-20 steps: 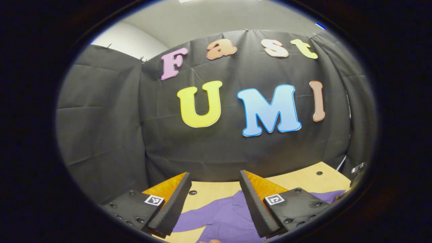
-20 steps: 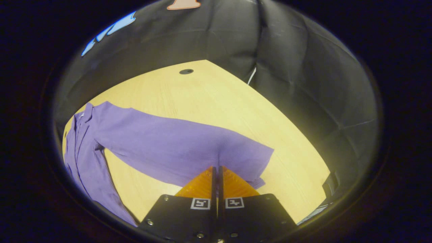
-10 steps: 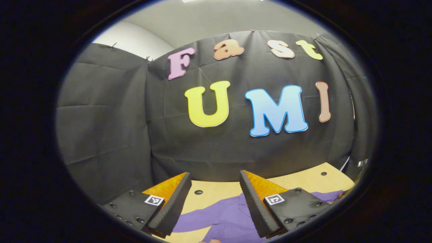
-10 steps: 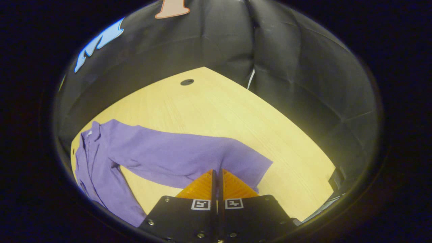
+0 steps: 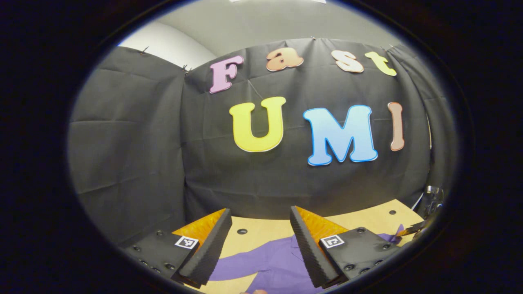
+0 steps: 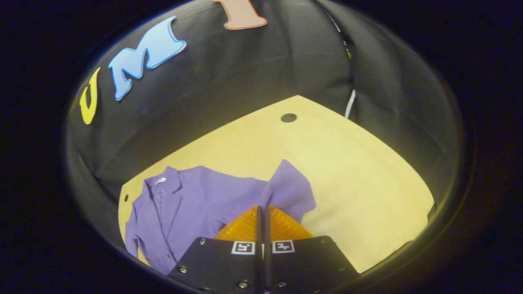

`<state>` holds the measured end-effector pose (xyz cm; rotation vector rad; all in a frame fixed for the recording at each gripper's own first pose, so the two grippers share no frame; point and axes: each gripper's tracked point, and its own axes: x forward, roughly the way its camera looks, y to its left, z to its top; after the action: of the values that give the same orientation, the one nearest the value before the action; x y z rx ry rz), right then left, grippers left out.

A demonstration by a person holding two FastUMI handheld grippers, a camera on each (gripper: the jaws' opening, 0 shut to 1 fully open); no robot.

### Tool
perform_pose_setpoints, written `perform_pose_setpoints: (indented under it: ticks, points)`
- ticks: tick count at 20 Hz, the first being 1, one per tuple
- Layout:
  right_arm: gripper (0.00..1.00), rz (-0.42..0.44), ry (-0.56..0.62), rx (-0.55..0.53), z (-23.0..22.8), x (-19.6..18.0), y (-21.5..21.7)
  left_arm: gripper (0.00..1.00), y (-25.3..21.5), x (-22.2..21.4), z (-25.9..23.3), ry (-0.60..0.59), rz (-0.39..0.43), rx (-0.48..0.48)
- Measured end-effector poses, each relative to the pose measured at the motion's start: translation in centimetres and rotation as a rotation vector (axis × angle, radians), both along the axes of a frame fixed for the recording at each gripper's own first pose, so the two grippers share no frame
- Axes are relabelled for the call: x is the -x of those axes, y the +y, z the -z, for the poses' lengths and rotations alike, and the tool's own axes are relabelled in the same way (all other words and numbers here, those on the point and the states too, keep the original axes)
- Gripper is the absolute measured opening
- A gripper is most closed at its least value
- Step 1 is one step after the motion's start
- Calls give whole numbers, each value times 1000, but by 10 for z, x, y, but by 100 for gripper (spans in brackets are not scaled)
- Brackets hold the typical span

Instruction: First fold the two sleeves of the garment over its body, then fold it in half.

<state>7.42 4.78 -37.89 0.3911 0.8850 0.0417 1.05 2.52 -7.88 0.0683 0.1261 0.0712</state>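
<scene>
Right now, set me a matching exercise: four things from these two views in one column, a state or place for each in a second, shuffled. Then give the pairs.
Things:
1. left gripper
2. right gripper
3. purple shirt
4. table

States or places:
A. lies on the table, collar toward the cloth wall
B. fingers closed on the sleeve
C. fingers apart, nothing between them
D. bare pale wood with a dark round hole

Pairs: 1-C, 2-B, 3-A, 4-D

No readable text, seemingly (tool point(image 5: 260, 216) tags point(image 5: 331, 241) bear only patterns).
</scene>
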Motion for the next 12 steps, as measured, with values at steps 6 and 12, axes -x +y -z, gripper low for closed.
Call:
perform_pose_setpoints:
  ticks: [6,12]
  points:
    - [1,-183,-55,-84,-32,-21,134,89,57,10,10,17,-73,-10]
    - [1,-343,-41,-121,-25,-7,264,93,119,21,24,44,-137,-57]
